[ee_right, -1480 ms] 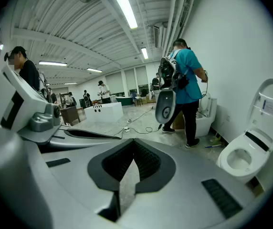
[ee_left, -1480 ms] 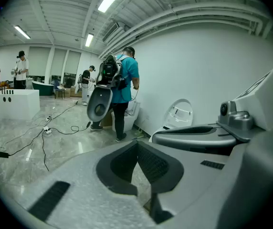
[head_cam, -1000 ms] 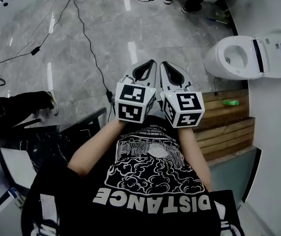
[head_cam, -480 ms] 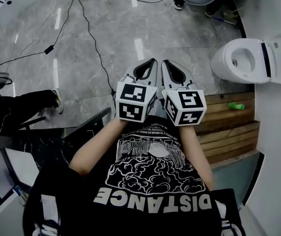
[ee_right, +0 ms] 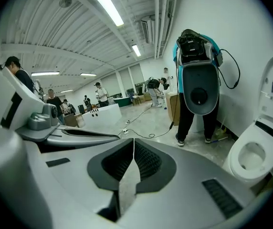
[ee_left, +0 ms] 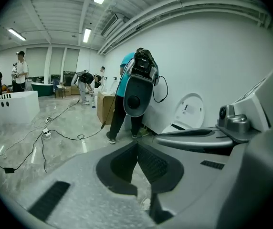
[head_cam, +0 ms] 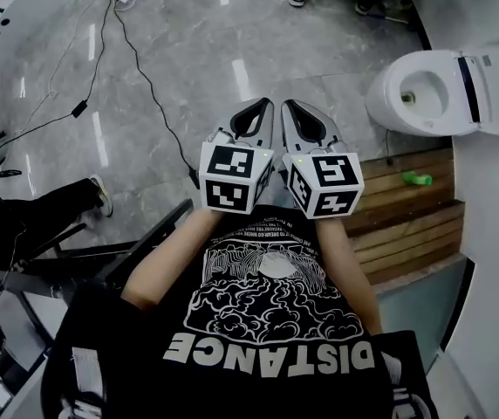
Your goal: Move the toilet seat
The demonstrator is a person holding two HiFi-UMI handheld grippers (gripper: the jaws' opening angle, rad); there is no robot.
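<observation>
We hold the left grey gripper [head_cam: 265,107] with its jaws pressed together on nothing. Just beside it is the right grey gripper [head_cam: 290,107], likewise closed and empty, both over the grey marble floor [head_cam: 171,77]. Well apart, rightward, stands the white ceramic toilet [head_cam: 411,94]; its seat [head_cam: 393,84] seems down on the bowl.

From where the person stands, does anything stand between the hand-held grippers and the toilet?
Nothing visible does. Only floor lies between the right hand-held gripper and the toilet. The wooden step and green item sit off that line.
</observation>
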